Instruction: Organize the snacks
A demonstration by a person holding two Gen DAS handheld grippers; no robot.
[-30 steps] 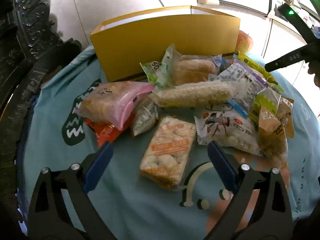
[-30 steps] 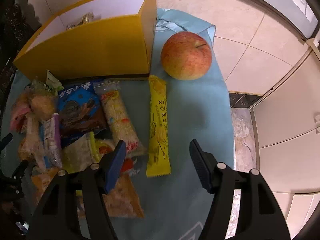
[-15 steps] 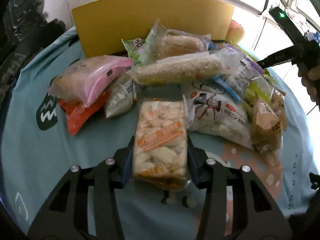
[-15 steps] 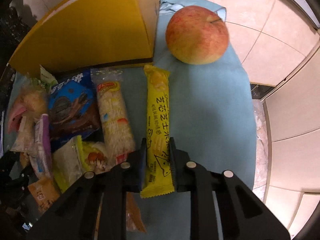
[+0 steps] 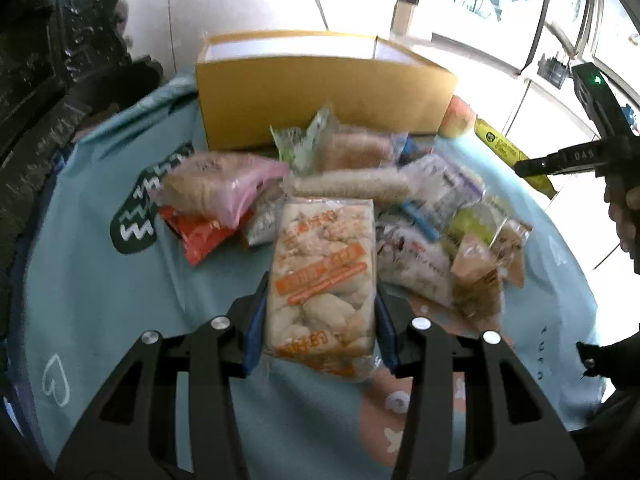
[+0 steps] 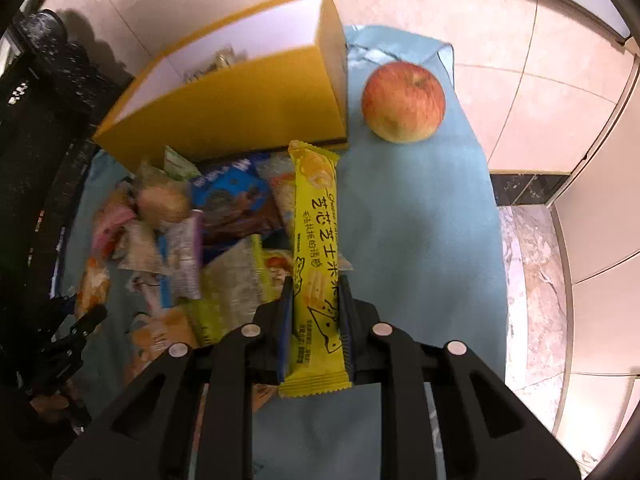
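My left gripper is shut on a clear pack of white rice crackers with orange print, lifted a little above the blue cloth. My right gripper is shut on a long yellow snack bar, also raised off the cloth; that bar and the right gripper's body show at the right of the left wrist view. Behind the heap of snack packs stands the open yellow box, with a few wrapped snacks lying inside the box.
A red-yellow apple sits on the blue tablecloth right of the box. A dark carved chair stands at the left. Tiled floor and white cabinets lie beyond the table's right edge. A person's hand holds the right gripper.
Both grippers went from open to shut, the left on the rice cracker pack and the right on the yellow bar. Both then rose with their packs, and the box interior came into view.
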